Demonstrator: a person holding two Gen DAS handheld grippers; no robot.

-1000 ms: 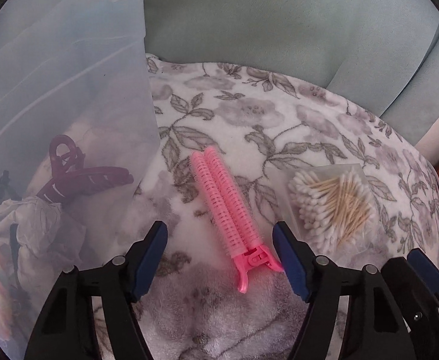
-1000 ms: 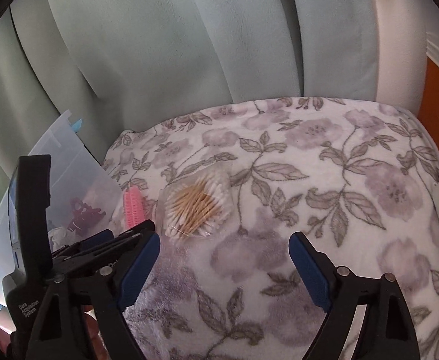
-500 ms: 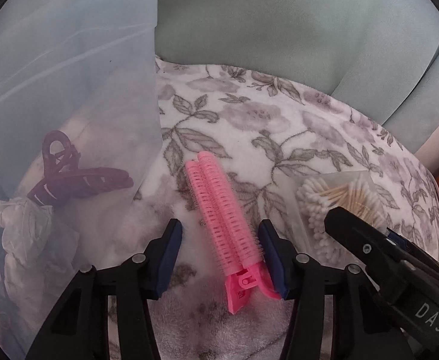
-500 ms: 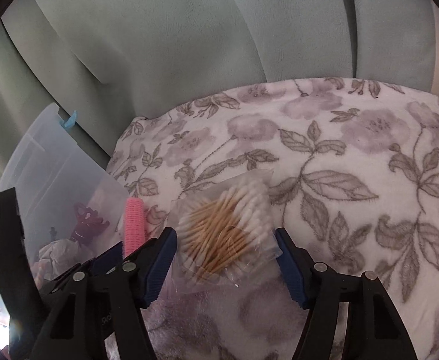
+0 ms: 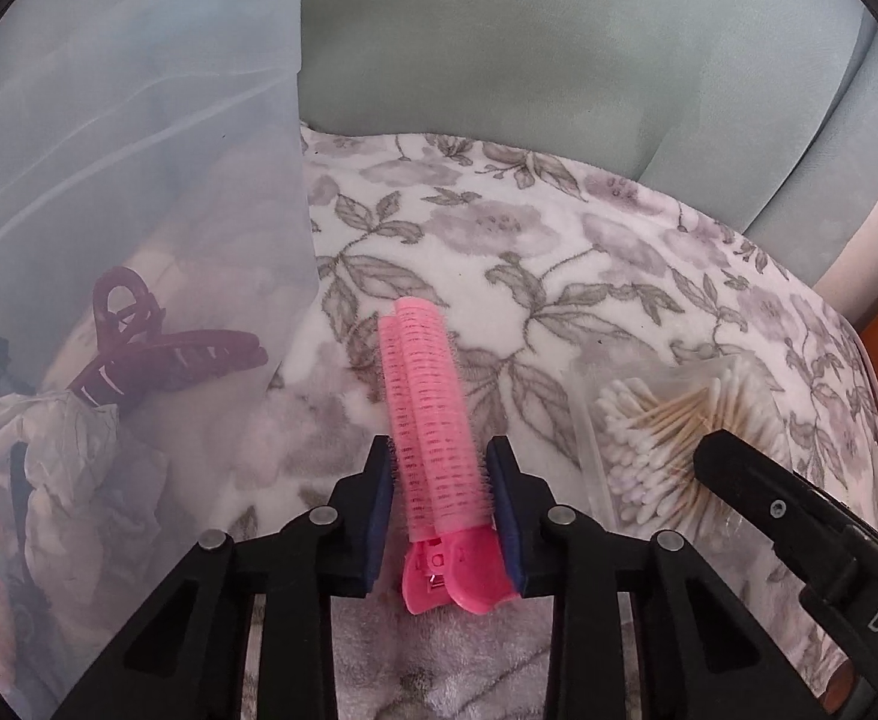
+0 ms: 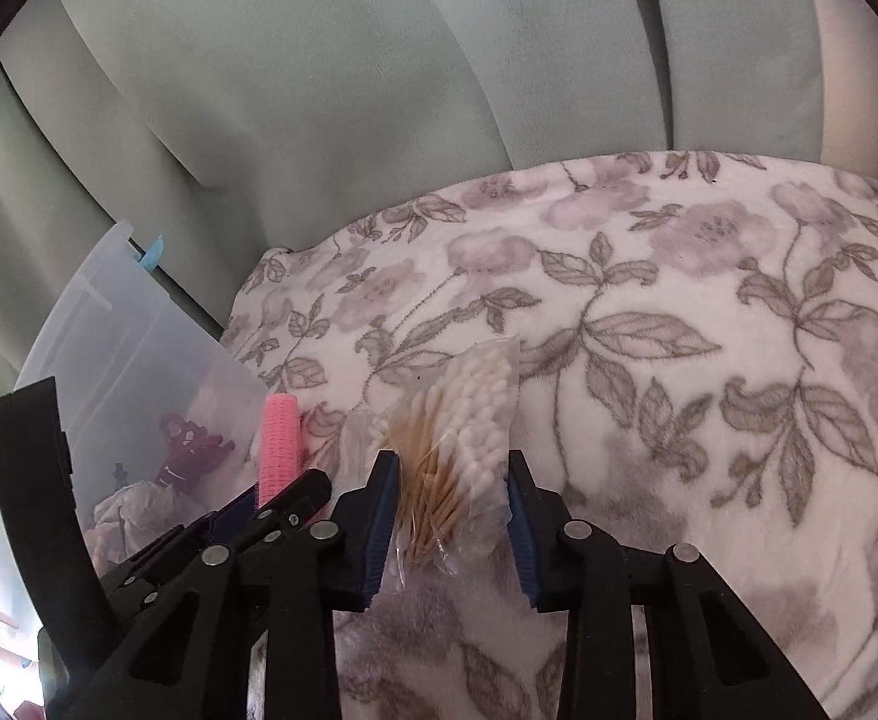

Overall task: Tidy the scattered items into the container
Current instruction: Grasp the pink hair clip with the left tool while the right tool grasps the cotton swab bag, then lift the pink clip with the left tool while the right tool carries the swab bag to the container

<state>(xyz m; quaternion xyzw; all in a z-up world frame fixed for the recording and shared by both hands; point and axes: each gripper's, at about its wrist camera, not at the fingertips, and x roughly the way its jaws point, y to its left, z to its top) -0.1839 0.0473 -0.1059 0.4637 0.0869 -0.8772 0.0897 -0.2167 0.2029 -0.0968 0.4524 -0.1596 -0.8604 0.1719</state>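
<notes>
Two items remain outside the container (image 5: 138, 138): left claw (image 5: 442, 516) closing around the pink roller clip (image 5: 432, 420), right claw (image 6: 448, 516) closing on the cotton-swab bag (image 6: 469, 420); a hair claw clip (image 5: 162, 360) is already inside.

Floral blanket (image 5: 559, 252), pink hair roller (image 5: 432, 420), cotton-swab bag (image 5: 673, 432), translucent bin (image 5: 138, 180)

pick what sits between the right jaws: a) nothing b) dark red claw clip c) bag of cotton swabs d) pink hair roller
c, the right wrist view shows the bag of cotton swabs between the closing jaws of the right gripper, while the pink roller is between the left gripper's jaws.
</notes>
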